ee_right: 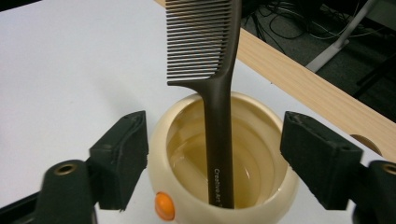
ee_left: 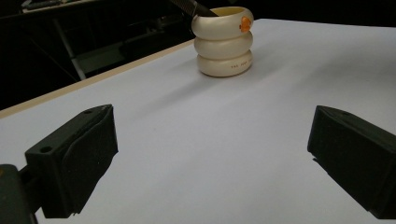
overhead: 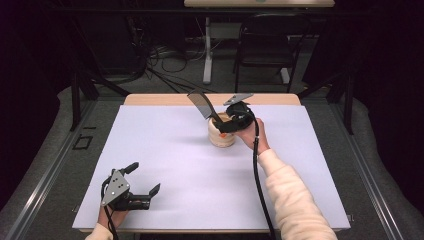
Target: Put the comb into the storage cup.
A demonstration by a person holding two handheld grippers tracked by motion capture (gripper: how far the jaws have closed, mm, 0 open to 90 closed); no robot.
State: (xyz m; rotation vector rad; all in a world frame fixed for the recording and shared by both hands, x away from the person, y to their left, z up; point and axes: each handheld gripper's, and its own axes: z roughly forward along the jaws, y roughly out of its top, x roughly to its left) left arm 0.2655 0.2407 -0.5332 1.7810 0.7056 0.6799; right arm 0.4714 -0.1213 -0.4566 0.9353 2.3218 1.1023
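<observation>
A cream ribbed cup (overhead: 221, 135) stands at the far middle of the white table (overhead: 165, 165). A dark brown comb (overhead: 201, 104) rests in it with its handle down, leaning to the upper left. In the right gripper view the comb (ee_right: 205, 51) rises from the cup (ee_right: 280, 191), and my right gripper (ee_right: 215, 140) is open, its pads wide on either side and clear of the handle. That right gripper (overhead: 226, 124) hovers over the cup. My left gripper (overhead: 146, 181) lies near the front left edge, open and with nothing in it; from the left gripper (ee_left: 210, 140) the cup (ee_left: 224, 46) is far off.
The cup bears a small orange dot (ee_right: 164, 206). A wooden strip (overhead: 210, 99) runs along the table's far edge. Beyond it stand a chair (overhead: 267, 45), a desk leg and loose cables on the floor.
</observation>
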